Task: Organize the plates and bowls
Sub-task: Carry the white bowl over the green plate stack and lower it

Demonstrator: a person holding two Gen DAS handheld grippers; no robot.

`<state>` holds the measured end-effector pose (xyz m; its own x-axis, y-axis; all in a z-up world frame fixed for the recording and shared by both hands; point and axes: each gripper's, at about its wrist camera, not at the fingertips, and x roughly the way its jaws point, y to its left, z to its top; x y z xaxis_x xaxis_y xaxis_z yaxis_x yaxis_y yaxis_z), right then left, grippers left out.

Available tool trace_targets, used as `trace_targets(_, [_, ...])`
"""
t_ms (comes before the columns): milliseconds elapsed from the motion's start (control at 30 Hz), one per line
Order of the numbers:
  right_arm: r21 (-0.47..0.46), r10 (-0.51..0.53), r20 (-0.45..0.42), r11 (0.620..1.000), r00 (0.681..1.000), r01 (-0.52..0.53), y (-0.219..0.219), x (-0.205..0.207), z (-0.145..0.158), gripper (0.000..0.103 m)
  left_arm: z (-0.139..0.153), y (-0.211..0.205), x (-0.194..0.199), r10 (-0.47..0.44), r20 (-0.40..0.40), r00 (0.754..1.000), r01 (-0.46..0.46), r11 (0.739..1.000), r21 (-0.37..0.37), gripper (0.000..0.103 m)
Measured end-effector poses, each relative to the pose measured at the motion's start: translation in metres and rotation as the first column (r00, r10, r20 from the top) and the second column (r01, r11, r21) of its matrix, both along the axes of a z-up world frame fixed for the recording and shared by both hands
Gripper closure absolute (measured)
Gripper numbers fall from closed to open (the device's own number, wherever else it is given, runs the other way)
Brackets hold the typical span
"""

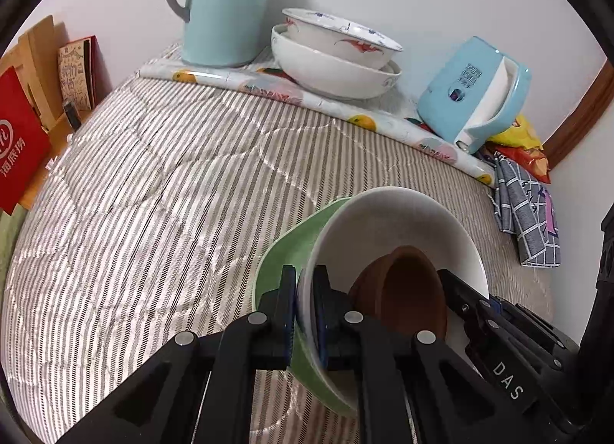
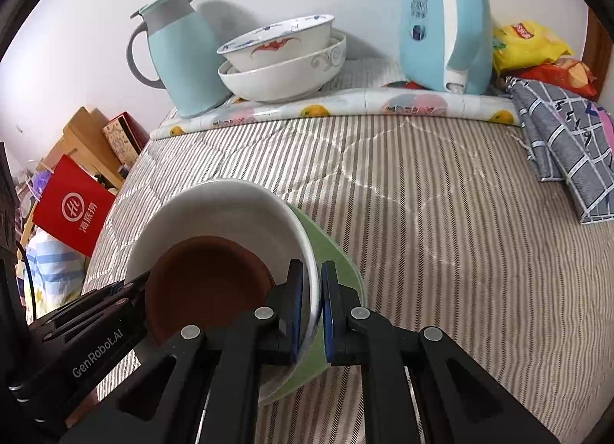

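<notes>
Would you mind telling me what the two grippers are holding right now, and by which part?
Both hold the stacked bowls: the left gripper clamps one side of the rim, green bowl and white bowl together; the right gripper clamps the opposite side.

glossy white ceramic bowl (image 1: 403,221); matt brown dish (image 2: 207,283); striped quilted cloth cover (image 1: 153,194).

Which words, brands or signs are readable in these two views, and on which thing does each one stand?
"DAS" on the right gripper, the rest cut off.
"GenRobot.AI" on the left gripper.
"海底捞" under a round white logo on the red bag.
Dark print on the blue kettle: too blurred to read.
Patterned box: drawn characters, not readable.
Yellow snack bag: red logo, too small to read.
</notes>
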<state>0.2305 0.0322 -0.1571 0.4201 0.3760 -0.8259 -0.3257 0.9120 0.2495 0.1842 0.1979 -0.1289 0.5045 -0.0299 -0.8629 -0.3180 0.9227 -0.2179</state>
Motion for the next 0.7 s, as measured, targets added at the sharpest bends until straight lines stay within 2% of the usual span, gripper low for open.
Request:
trace_targets(167, [-0.020,-0.003,-0.022,1.000,1.000,0.002,0.002,0.004,-0.013,0.094,-0.014,0.000,0.003,-0.006,-0.019,1.000,0.006,1.000,-0.013,0.093])
trace_targets(700, [-0.030,0.013,-0.019,0.999,1.000,-0.013,0.002,0.004,-0.013,0.093,-0.016,0.001,0.002,-0.015,-0.008,1.000,0.014,0.999,-0.051,0.093])
